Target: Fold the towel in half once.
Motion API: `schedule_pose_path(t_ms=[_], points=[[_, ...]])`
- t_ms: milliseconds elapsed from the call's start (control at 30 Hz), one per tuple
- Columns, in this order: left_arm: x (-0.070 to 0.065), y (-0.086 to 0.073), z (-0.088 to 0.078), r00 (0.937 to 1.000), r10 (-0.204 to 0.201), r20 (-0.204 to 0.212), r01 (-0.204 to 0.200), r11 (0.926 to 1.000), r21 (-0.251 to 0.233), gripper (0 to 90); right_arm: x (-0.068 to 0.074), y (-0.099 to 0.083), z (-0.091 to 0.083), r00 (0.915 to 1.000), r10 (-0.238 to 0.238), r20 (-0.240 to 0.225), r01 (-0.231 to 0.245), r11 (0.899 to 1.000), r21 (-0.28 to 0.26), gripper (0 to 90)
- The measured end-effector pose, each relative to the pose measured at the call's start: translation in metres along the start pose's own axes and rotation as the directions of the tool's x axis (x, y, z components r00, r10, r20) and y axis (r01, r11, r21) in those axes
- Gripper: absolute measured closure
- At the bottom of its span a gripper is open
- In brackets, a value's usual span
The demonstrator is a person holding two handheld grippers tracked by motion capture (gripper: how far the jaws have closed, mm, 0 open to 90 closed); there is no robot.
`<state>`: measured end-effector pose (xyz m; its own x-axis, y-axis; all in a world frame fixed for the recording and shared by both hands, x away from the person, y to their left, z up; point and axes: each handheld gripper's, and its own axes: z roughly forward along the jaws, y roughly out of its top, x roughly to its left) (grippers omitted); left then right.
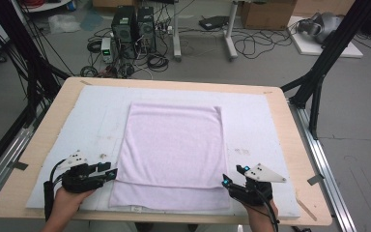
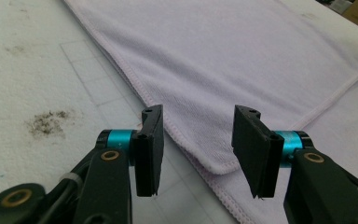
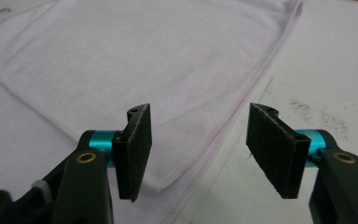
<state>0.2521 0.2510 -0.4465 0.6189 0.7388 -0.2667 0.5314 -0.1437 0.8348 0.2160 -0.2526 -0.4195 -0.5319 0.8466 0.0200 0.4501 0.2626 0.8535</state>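
Towel (image 1: 171, 145): pale lilac, folded once, lying flat at the centre of the white mat (image 1: 256, 121) that covers the surface (image 1: 297, 159). The upper layer stops short of the near hem, so a strip of the lower layer shows along the 6 o'clock edge. This offset leaves the two near corners of the upper layer exposed and easy to pick.

Left claw (image 1: 112, 171): held low at the towel's 7 o'clock corner, pointing inward. In the left gripper view the jaws stand apart, with the rounded folded corner (image 2: 216, 165) between them; the pads do not press on it. Nothing is gripped.

Right claw (image 1: 232, 178): held low at the towel's 5 o'clock corner, a mirror of the left. In the right gripper view the jaws stand apart, with the upper layer's corner (image 3: 168, 179) between them, not pinched.

Judgement: both claws are lined up on matching corners so that the near edge can be lifted evenly for a further fold. The low, level approach suits sliding one jaw under the cloth.

Noted: dirt marks on the mat (image 2: 49, 122) beside the left claw.
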Motion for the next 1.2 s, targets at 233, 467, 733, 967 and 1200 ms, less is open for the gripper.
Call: schedule_pose_path(t_ms=[233,467,733,967,1200], points=[[-0.003,-0.007,-0.001,0.9998,-0.012,-0.017,0.013,0.9990,0.044,57.3,0.000,-0.009,0.000,0.9992,0.011,-0.038,-0.010,0.999,0.047,45.5],[-0.008,-0.009,0.001,1.0000,-0.003,-0.005,0.003,0.9982,0.061,58.2,0.002,-0.008,0.004,0.9991,0.002,-0.043,0.000,0.999,0.054,43.9],[-0.015,-0.008,0.009,0.9988,0.034,-0.035,-0.030,0.9954,0.091,71.9,0.004,-0.008,0.004,0.9990,-0.003,-0.045,0.006,0.998,0.060,43.8],[-0.021,-0.003,0.004,0.9955,0.081,-0.049,-0.079,0.9953,0.056,87.5,0.003,-0.009,0.003,0.9993,-0.001,-0.038,0.004,0.998,0.059,44.0],[-0.021,-0.001,-0.003,0.9973,0.067,-0.032,-0.066,0.9976,0.022,87.6,0.004,-0.007,-0.001,0.9990,-0.025,-0.036,0.028,0.997,0.075,46.5]])
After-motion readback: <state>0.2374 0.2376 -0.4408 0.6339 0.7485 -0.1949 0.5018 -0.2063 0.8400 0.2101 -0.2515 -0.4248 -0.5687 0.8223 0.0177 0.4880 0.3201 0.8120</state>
